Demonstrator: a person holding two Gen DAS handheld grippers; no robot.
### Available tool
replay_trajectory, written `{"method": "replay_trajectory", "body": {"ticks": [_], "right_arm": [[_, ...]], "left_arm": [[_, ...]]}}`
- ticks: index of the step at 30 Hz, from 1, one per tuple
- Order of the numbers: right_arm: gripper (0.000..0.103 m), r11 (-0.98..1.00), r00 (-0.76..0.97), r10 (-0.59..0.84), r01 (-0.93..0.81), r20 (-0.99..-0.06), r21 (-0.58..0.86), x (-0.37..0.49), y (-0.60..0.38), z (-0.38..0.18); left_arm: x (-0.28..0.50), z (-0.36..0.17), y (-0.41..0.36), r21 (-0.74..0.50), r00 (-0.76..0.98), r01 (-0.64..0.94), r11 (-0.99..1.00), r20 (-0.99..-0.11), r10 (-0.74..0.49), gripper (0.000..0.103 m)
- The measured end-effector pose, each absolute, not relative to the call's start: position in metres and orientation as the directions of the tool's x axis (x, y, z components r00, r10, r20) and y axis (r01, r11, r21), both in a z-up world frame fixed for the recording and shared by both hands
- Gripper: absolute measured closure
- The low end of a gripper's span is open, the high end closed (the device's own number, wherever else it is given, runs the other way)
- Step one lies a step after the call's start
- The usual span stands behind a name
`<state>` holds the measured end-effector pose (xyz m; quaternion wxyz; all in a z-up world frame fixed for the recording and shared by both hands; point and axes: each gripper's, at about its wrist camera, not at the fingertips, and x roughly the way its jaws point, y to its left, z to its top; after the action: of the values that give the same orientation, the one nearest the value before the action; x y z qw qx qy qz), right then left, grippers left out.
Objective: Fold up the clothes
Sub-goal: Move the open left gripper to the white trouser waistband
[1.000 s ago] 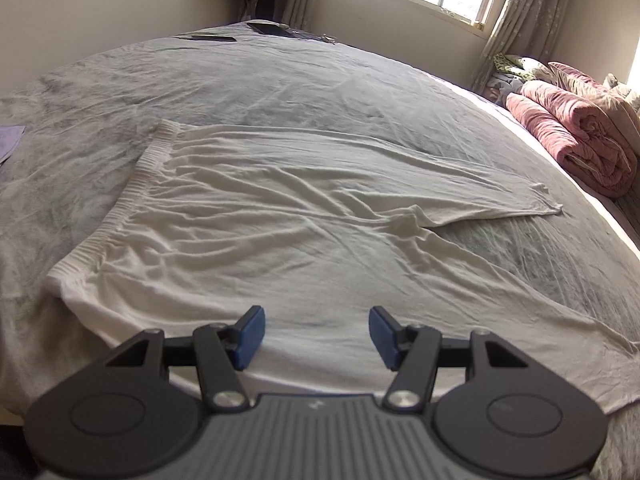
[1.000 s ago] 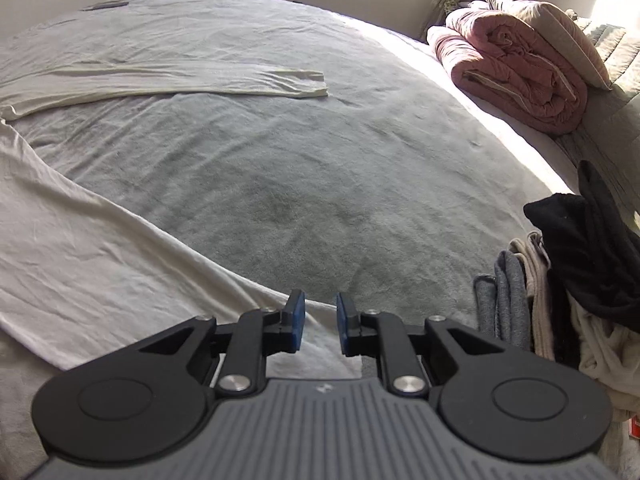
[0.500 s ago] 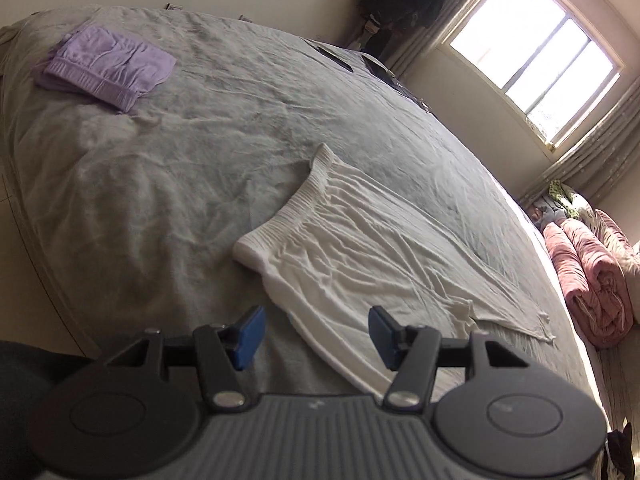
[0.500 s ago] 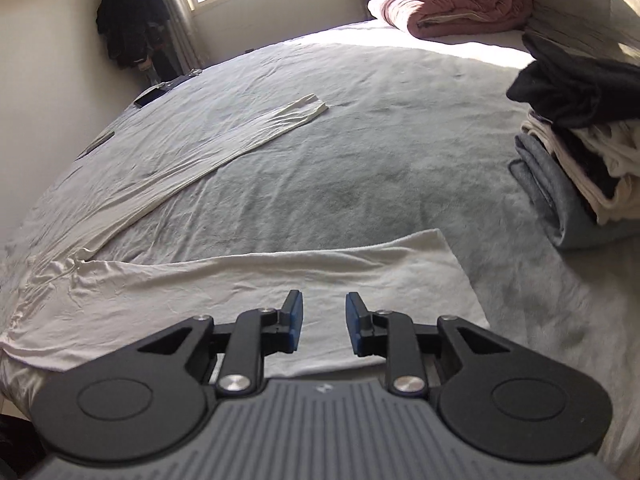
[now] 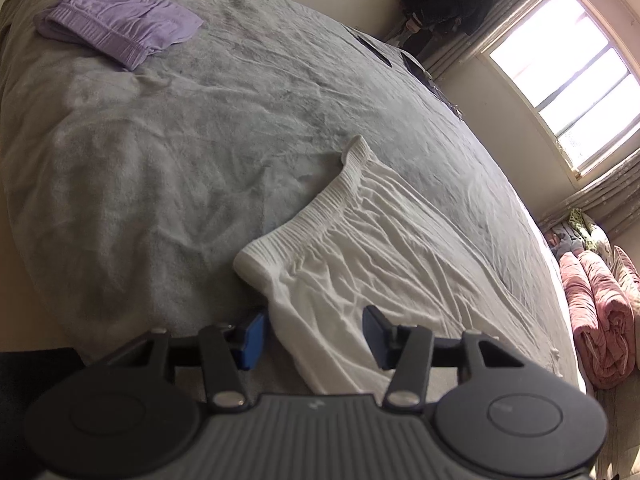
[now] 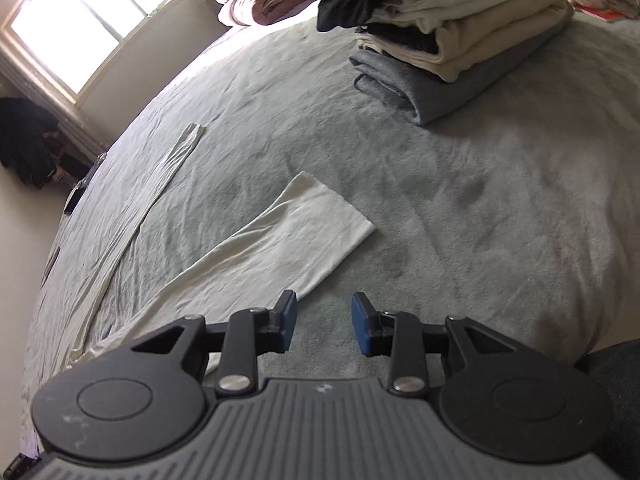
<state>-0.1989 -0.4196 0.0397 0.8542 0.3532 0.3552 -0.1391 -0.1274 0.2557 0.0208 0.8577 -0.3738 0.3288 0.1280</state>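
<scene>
A: What had changed in the left wrist view?

B: A second earlier it looked flat across the white trousers (image 5: 384, 256) spread on the bed (image 5: 168, 152). By this moment it had swung toward the waistband (image 5: 316, 208), which lay near the bed's near edge, and a folded purple garment (image 5: 120, 28) showed at the far left corner. The left gripper (image 5: 312, 336) hovered with its jaws wide apart and nothing between them, straddling the trousers' near side edge just below the waistband.

A: And the right wrist view?

B: It had turned from looking along the bed to looking at the near trouser leg's cuff (image 6: 332, 216), flat on the bed with the other leg (image 6: 160, 184) stretched toward the window side. A stack of folded clothes (image 6: 448, 44) stood at the far right corner. The right gripper (image 6: 322, 322) sat just short of the cuff end; its jaws, almost closed a second before, stood moderately open and empty.

A: Meaning for the fold?

B: I'd judge both grippers had lined up on opposite ends of the near leg, ready to pinch it and carry it over onto the other.
</scene>
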Motion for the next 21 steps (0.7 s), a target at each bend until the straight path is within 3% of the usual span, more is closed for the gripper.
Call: {"method": "replay_trajectory", "body": {"ticks": [12, 21], "right_arm": [[0.069, 0.599, 0.718, -0.046, 0.576, -0.694, 0.556, -0.189, -0.437, 0.024], [0.069, 0.567, 0.729, -0.082, 0.596, -0.680, 0.570, -0.190, -0.439, 0.020]], "left_arm": [[-0.128, 0.019, 0.260, -0.589, 0.774, -0.465, 0.662, -0.632, -0.019, 0.057], [-0.120, 0.020, 0.251, -0.527, 0.769, -0.457, 0.717, -0.640, 0.020, 0.058]]}}
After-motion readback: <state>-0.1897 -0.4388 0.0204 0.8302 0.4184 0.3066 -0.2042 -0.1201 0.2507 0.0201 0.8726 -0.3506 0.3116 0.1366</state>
